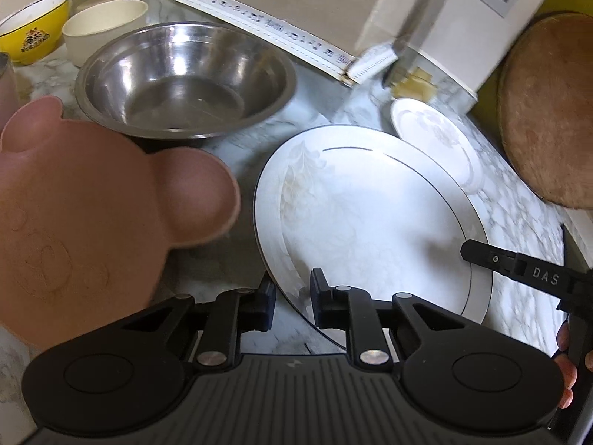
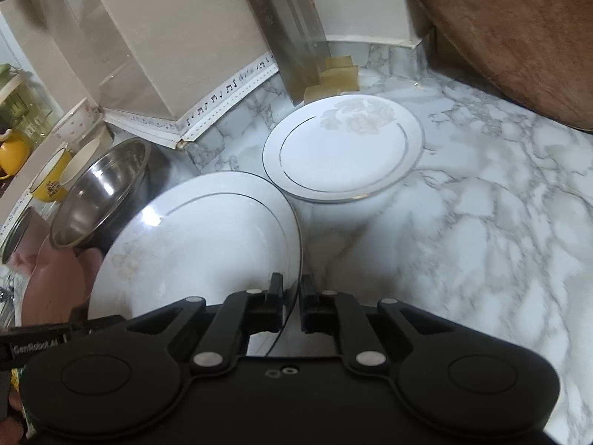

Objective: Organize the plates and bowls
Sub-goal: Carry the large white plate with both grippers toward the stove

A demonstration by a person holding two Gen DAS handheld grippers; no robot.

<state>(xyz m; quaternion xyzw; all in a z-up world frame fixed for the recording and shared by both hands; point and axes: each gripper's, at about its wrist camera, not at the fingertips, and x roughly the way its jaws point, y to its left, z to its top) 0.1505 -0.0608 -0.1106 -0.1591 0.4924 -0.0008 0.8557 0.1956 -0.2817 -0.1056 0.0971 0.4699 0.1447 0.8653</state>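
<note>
1. The left gripper (image 1: 292, 302) and right gripper (image 2: 291, 304) each pinch opposite rim edges of the large white plate (image 1: 370, 215), fingers narrowed onto it, at lower centre of both wrist views.
2. The small plate (image 2: 344, 152) lies flat on the marble counter (image 2: 481, 241), upper centre of the right view, just beside the large plate's far edge.
3. A steel bowl (image 1: 185, 81) sits upper left in the left view, a pink bear-shaped plate (image 1: 92, 204) at left, a yellow bowl (image 1: 33, 33) and cream bowl (image 1: 107, 26) beyond.
4. A wooden board (image 2: 519, 29) leans at upper right.
</note>
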